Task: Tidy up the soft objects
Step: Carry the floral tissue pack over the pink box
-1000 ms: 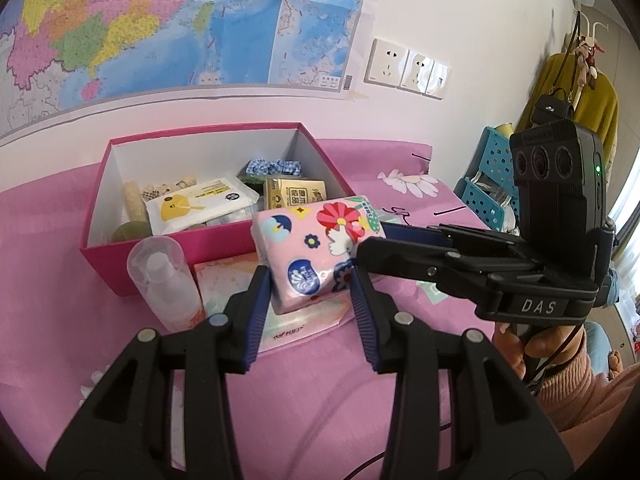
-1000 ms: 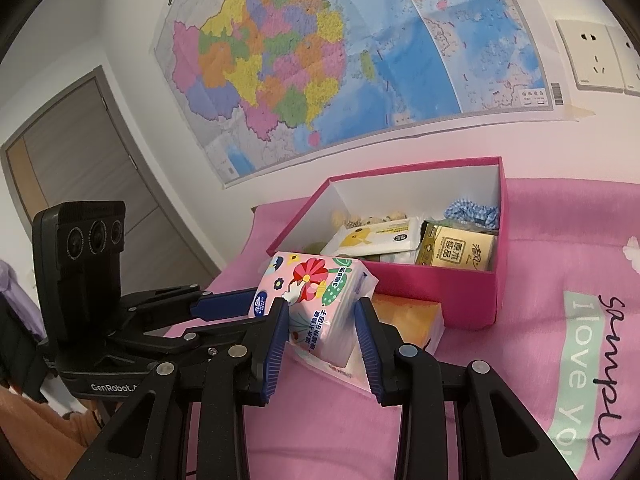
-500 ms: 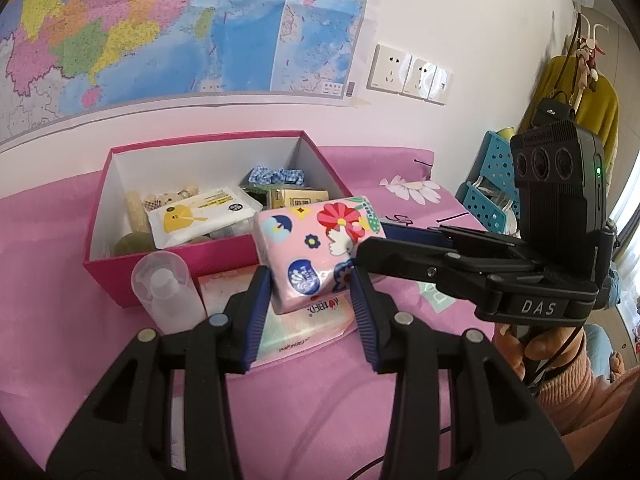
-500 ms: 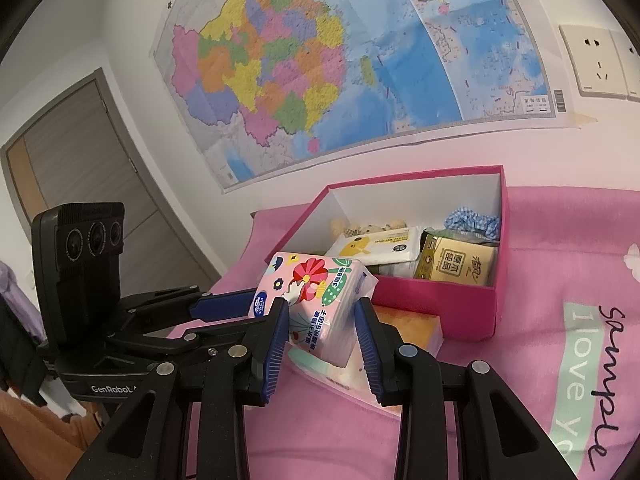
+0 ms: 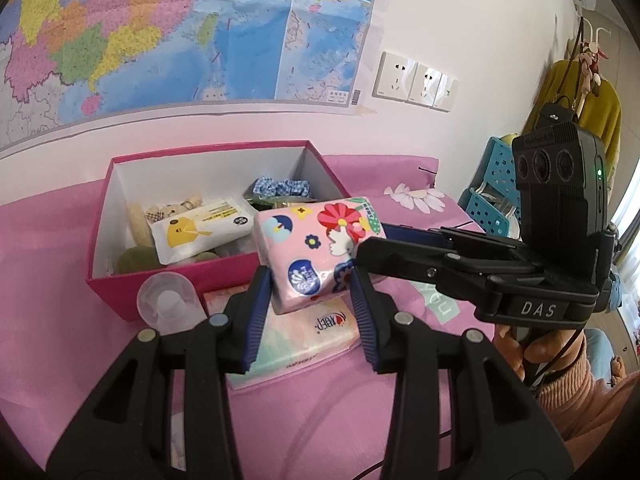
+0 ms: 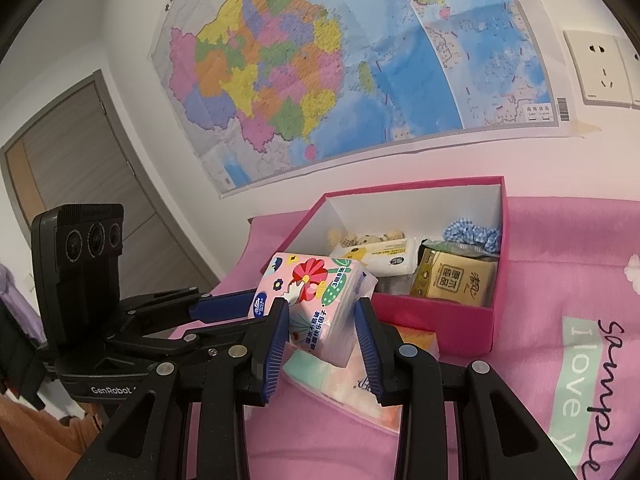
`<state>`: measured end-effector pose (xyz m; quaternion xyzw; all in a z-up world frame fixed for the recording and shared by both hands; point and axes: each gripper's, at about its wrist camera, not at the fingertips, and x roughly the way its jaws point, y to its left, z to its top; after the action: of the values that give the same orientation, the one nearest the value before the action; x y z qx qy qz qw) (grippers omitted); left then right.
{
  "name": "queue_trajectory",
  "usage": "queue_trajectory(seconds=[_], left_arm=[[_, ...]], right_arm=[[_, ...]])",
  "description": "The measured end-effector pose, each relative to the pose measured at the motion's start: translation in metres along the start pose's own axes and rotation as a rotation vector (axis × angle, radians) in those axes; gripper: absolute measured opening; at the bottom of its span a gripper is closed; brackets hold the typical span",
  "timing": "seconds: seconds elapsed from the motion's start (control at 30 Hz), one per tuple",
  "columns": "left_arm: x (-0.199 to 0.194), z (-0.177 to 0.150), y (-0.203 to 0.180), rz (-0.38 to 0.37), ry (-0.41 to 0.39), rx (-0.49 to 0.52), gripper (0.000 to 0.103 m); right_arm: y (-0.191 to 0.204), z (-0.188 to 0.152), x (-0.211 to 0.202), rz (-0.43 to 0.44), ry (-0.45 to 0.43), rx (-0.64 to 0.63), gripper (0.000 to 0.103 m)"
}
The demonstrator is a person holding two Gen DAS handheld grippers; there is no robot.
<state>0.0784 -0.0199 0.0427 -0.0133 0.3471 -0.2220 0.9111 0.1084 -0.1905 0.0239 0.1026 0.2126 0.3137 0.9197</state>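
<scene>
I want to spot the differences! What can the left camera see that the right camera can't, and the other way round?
Only the left wrist view shows the clear bottle, the blue basket and the yellow coat.

Only the right wrist view shows the door and the writing on the pink cloth.

Both show the flowery tissue pack, squeezed by the left gripper and right gripper, plus the pink box and the map.

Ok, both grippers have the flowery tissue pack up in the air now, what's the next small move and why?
Probably carry the flowery tissue pack forward over the pink box rim. Left gripper and right gripper both pinch it, lifted above the flat tissue pack just short of the box, whose front middle, beside the yellow-duck wipes, looks freest.
</scene>
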Motion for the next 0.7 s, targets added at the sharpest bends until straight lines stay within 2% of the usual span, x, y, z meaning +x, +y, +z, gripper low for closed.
queue_trajectory(seconds=[0.7], left_arm=[[0.012, 0.017, 0.01, 0.015, -0.005, 0.001, 0.043]], right_arm=[[-0.009, 0.017, 0.012, -0.006, -0.009, 0.005, 0.036]])
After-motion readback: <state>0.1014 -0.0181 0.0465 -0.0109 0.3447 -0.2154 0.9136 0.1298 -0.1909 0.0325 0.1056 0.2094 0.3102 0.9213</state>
